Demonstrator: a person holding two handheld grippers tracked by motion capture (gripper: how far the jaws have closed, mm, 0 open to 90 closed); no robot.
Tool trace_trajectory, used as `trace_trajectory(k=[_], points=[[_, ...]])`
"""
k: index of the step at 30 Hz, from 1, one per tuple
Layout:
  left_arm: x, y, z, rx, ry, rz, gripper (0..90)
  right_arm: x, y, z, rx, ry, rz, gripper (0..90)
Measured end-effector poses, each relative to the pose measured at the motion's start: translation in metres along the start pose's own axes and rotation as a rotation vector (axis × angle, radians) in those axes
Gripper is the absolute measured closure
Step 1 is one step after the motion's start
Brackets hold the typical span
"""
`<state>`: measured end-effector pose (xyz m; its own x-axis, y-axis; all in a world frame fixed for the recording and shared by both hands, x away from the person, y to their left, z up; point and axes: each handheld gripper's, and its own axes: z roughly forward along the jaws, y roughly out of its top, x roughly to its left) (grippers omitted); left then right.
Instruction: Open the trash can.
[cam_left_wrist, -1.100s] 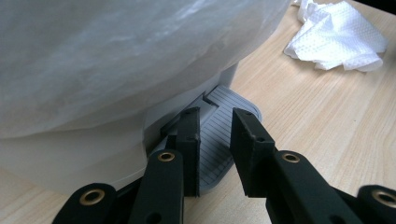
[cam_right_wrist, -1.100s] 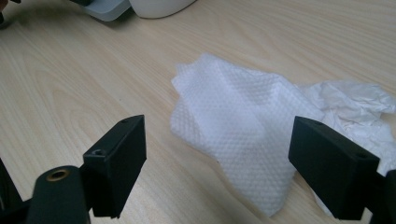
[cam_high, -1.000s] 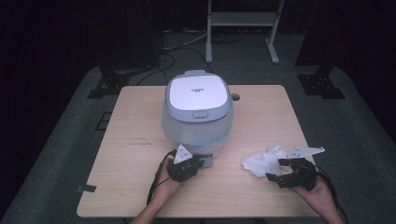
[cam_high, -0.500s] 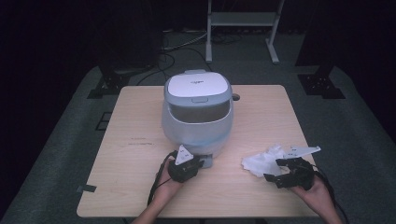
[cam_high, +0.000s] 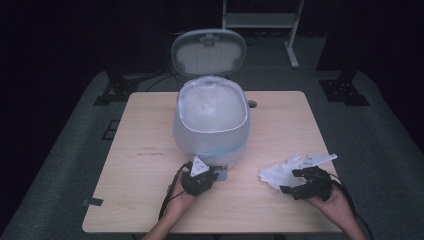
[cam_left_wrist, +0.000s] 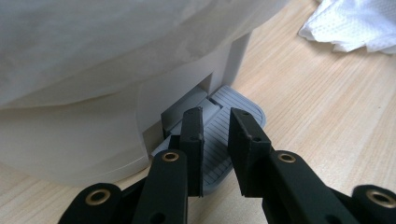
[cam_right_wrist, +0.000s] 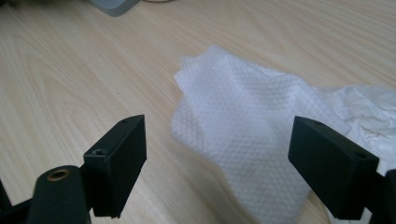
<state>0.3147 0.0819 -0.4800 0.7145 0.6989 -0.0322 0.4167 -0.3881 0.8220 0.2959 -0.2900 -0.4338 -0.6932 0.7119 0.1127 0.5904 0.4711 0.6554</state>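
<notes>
**A:** Where is the paper towel (cam_high: 276, 173)?

**B:** It lies crumpled on the table (cam_high: 140, 125), to the right of the bin (cam_high: 211, 125) and a bit nearer to the person than the bin is. It does not touch the bin.

**A:** Which gripper is closer to it?

**B:** The right gripper (cam_right_wrist: 215, 149). Its two jaws stand wide apart, one on each side of the near end of the towel. They do not squeeze it yet.

**A:** And the left gripper (cam_left_wrist: 215, 116)?

**B:** It is at the front foot of the bin. Its jaws are close together with nothing between them, and they rest on the grey pedal (cam_left_wrist: 243, 109). The lid (cam_high: 208, 52) stands up at the back of the bin, so the top is open.

**A:** So which way must the towel go?

**B:** I think the right gripper should pinch it, lift it higher than the bin's rim, then carry it left and away from the person. The bin's open mouth is that way.
</notes>
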Motion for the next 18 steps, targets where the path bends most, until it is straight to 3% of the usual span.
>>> trace_trajectory(k=[11,14,16,18], points=[[0.001,0.000,0.000,0.000,-0.003,-0.005,75.6,-0.002,0.009,0.024,0.050,-0.017,-0.096,21.8],[0.003,0.000,0.000,-0.004,-0.019,-0.027,75.6,-0.001,0.009,0.031,0.053,-0.026,-0.143,30.5],[0.005,0.000,0.000,-0.005,-0.029,-0.043,75.7,-0.001,0.008,0.034,0.053,-0.026,-0.150,36.9],[0.004,0.000,0.000,-0.003,-0.024,-0.035,75.6,-0.001,0.007,0.036,0.064,-0.031,-0.158,41.3]])
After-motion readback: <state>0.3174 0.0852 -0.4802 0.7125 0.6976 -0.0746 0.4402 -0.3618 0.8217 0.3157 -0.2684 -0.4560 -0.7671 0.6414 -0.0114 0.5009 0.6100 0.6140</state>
